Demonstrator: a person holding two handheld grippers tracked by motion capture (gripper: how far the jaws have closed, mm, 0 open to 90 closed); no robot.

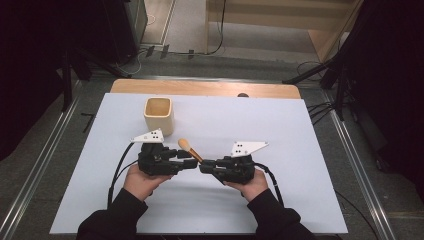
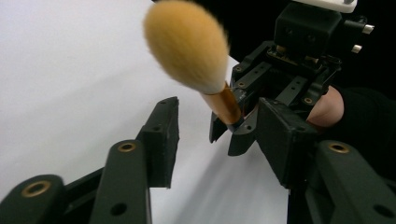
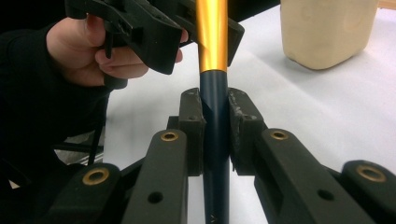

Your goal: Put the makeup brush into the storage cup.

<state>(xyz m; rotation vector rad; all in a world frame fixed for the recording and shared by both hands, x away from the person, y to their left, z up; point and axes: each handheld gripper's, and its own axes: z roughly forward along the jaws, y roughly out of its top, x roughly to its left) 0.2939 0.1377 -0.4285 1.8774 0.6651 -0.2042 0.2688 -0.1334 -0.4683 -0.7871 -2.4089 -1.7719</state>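
The light, stiff brush point(image 1: 190, 150), soft only at its bristles, is clamped by its dark handle in the right gripper point(image 3: 215, 135) above the desk point(image 1: 300, 190), its gold ferrule between the parted, untouching left gripper point(image 2: 219, 140) jaws.

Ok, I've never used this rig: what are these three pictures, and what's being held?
No robot here: a person holds a two-jaw gripper in each hand. The high view looks down on the table. The other two come from cameras riding on each gripper, looking along its jaws.

On the table stands a cup. The right gripper is shut on the dark handle of a brush, a make-up brush with a gold collar and soft tuft. The left gripper faces it with jaws on either side of the brush, not pressing it.
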